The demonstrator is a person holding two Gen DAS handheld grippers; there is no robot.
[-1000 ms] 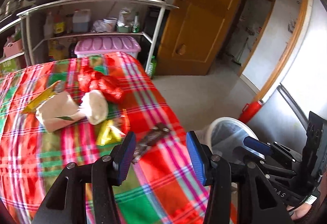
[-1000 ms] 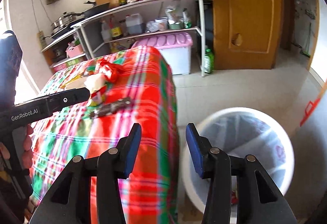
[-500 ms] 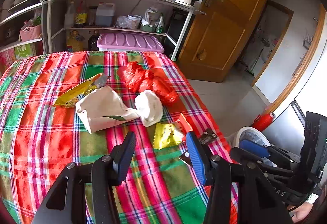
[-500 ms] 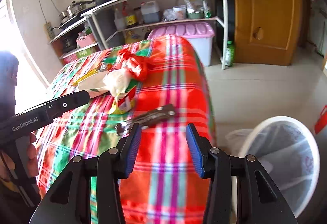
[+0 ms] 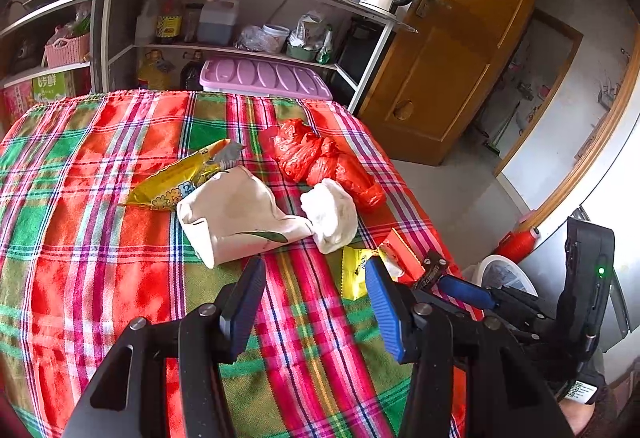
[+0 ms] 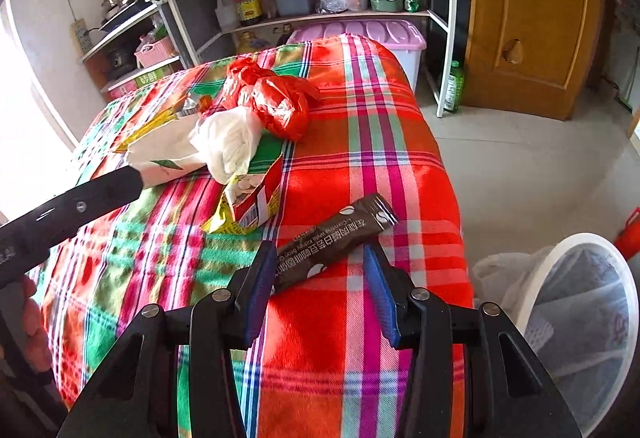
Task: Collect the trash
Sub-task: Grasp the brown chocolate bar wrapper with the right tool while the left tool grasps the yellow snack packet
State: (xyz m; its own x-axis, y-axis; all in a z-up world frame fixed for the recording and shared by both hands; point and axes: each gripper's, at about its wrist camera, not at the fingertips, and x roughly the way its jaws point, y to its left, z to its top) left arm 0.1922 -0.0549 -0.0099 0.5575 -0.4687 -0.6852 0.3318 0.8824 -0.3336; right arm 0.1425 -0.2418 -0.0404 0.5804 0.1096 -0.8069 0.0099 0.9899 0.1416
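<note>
Trash lies on a plaid-covered table (image 5: 100, 246): a red plastic bag (image 5: 320, 162), a white crumpled wad (image 5: 330, 212), a beige paper bag (image 5: 236, 214), a yellow snack wrapper (image 5: 176, 184) and a yellow-red packet (image 5: 356, 270). My left gripper (image 5: 314, 302) is open and empty above the cloth, just short of the paper bag. My right gripper (image 6: 320, 290) is open, its fingers either side of the near end of a brown wrapper (image 6: 336, 238). A white lined bin (image 6: 580, 326) stands on the floor to the right.
A metal shelf rack (image 5: 240, 18) with bottles, pans and a kettle stands behind the table, with a pink-lidded box (image 5: 264, 76) under it. A wooden door (image 5: 460, 50) is at the right. A red object (image 5: 516, 244) lies by the bin.
Both grippers moved away from the bin and over the table. The right one closed in on the brown wrapper, the left one on the paper bag. Both stayed open.
</note>
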